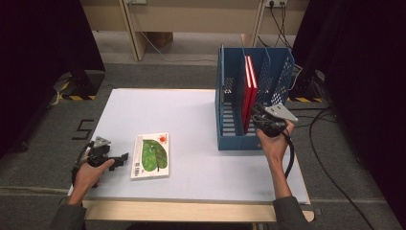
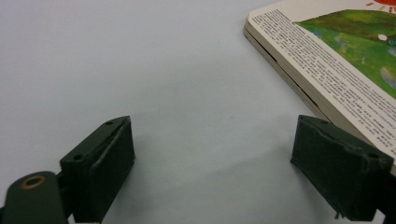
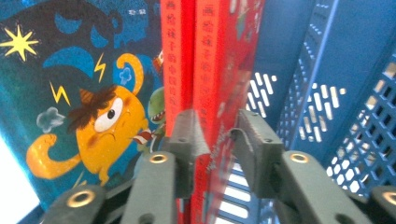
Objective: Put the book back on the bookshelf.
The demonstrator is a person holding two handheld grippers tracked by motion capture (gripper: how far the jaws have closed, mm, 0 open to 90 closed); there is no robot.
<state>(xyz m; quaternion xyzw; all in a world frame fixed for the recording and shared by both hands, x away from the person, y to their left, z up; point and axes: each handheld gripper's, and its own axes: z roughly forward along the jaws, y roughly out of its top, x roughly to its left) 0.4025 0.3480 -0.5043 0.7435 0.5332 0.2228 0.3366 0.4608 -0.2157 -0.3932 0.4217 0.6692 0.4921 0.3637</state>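
Fingers of the right gripper [image 3: 212,140] straddle the near edge of a red book [image 3: 219,70] that stands upright in the blue file rack [image 1: 225,96]. One pad lies against its left face, while the other stands a little off the right cover, so the grip looks slack rather than clamped. A second red book [image 3: 176,56] stands touching it on the left, and a blue picture book with an orange monster [image 3: 79,107] stands further left.

Both red books look like stiff, thin hardbacks: light, not fragile, with glossy covers that could slide between pads. The best hold seems to be on the near edge, pinching across both covers. The rack's perforated divider [image 3: 322,93] stands near on the right, leaving a narrow slot of room; the compartment is open toward the near side and the top.

On the left, the fingers of the left gripper [image 2: 212,158] are spread wide over the bare worktop [image 1: 201,143], holding nothing. A flat board book with a green leaf cover [image 1: 151,155] lies just to their right. It looks rigid and thick-paged, and its edge at the worktop offers little to pinch. Open worktop lies between it and the rack.
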